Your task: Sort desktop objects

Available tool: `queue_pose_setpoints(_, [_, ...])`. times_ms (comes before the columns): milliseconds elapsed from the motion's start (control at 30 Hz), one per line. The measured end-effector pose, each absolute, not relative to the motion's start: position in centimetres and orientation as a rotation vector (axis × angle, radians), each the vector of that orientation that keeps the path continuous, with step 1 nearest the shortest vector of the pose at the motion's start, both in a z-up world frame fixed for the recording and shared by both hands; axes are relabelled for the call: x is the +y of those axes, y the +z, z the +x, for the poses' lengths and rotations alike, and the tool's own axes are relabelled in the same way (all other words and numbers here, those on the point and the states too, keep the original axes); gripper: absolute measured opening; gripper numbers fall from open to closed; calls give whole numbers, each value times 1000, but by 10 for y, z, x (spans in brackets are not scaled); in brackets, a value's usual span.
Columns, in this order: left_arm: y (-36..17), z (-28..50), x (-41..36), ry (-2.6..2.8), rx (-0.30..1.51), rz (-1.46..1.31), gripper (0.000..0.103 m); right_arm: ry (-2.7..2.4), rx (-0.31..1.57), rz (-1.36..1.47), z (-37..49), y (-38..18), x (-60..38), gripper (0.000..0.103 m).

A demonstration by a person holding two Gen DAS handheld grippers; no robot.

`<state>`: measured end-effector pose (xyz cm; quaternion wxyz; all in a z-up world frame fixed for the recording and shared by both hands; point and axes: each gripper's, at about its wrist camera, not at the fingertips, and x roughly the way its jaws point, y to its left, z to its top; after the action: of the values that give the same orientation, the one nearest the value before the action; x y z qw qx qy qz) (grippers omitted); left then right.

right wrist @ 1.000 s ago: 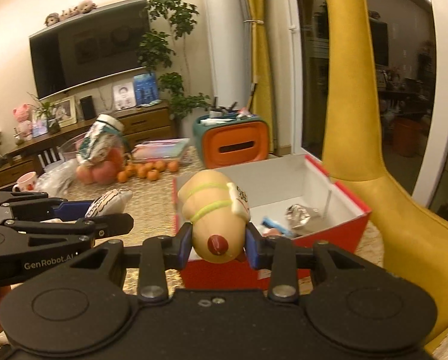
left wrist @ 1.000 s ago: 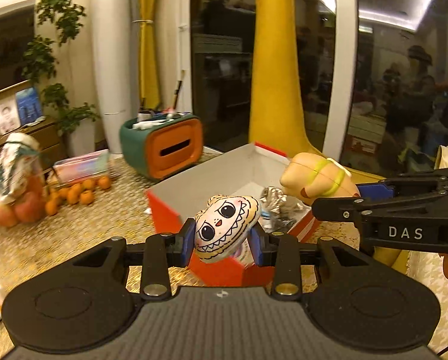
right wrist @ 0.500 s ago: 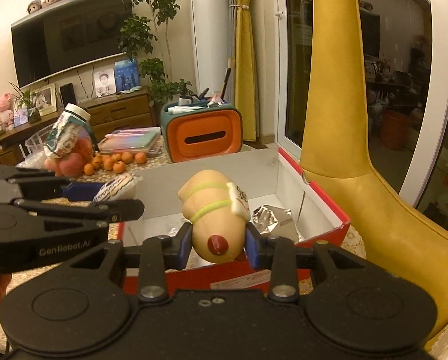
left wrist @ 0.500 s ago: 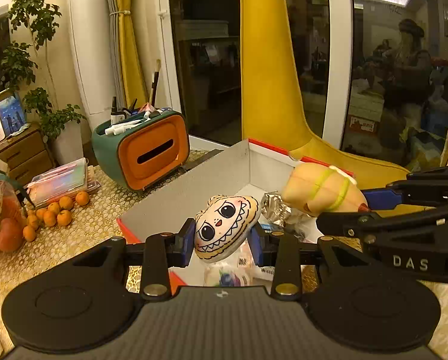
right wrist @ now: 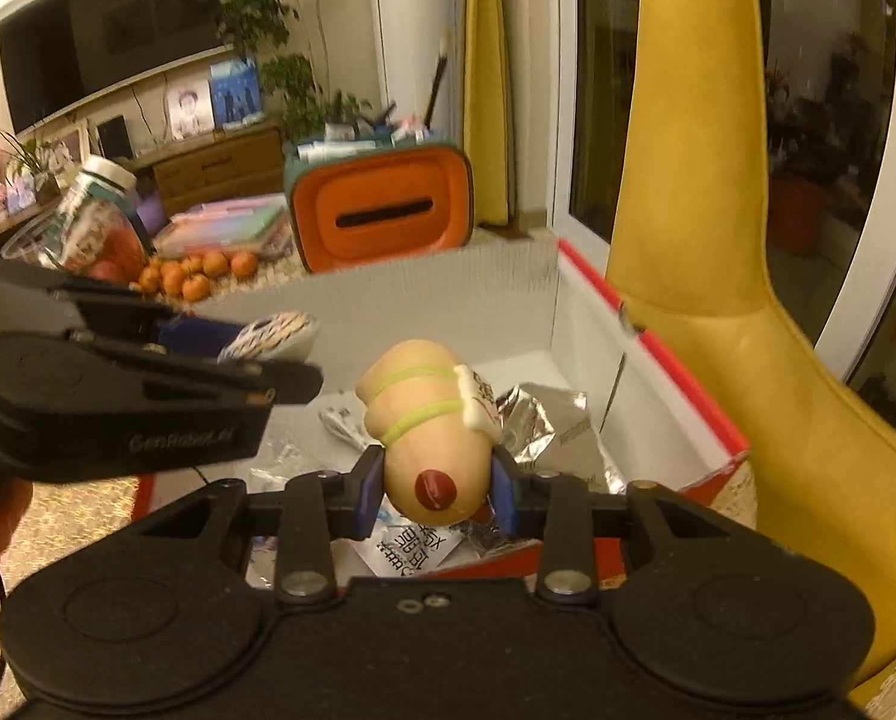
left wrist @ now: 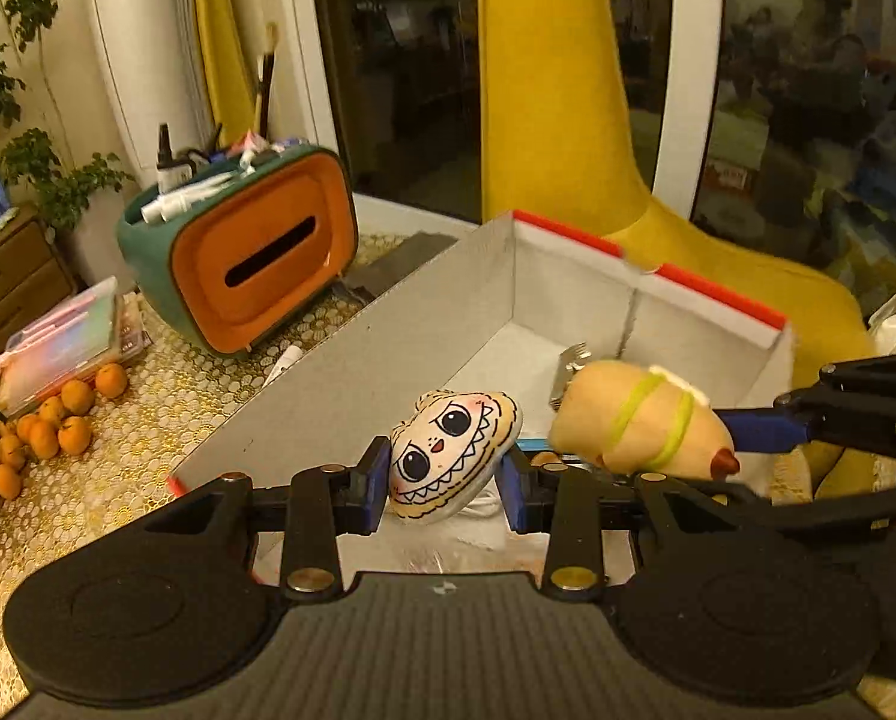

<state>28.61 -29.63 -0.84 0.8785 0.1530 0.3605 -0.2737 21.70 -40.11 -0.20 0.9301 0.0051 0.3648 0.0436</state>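
The left gripper (left wrist: pixel 444 477) is clamping a cream, shell-shaped soft toy with a drawn cartoon face and jagged grin (left wrist: pixel 451 456); the toy is sitting squarely between the two blue pads, tilted, with its face turned back toward the camera. Below and ahead of these jaws, the red cardboard box with a grey-white inside (left wrist: pixel 387 360) is lying open, so the toy is hanging over the box's near end.

The right gripper (right wrist: pixel 437 489) is gripping a tan, sausage-shaped squishy toy banded by two yellow-green rubber loops (right wrist: pixel 426 420). The toy's rounded end with a dark red spot is sitting between the pads and pointing back at the camera, while its banded body and white paper tag are sticking out forward past the fingertips. Under and beyond these jaws, crumpled silver foil wrappers (right wrist: pixel 538 414) and printed packets are lying on the box floor.

The two held toys are hanging near each other above the box, not touching. Beyond the box, past both sets of fingertips, a teal and orange tissue holder (left wrist: pixel 249 252) is standing on the gold-patterned tablecloth (left wrist: pixel 105 456), with small oranges (left wrist: pixel 57 426) off to the left.
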Motion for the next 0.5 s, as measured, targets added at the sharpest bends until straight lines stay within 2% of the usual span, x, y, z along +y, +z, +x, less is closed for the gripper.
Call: queue_pose_setpoints(500, [-52, 342, -315, -553, 925, 358, 36, 120, 846, -59, 254, -32, -393, 35])
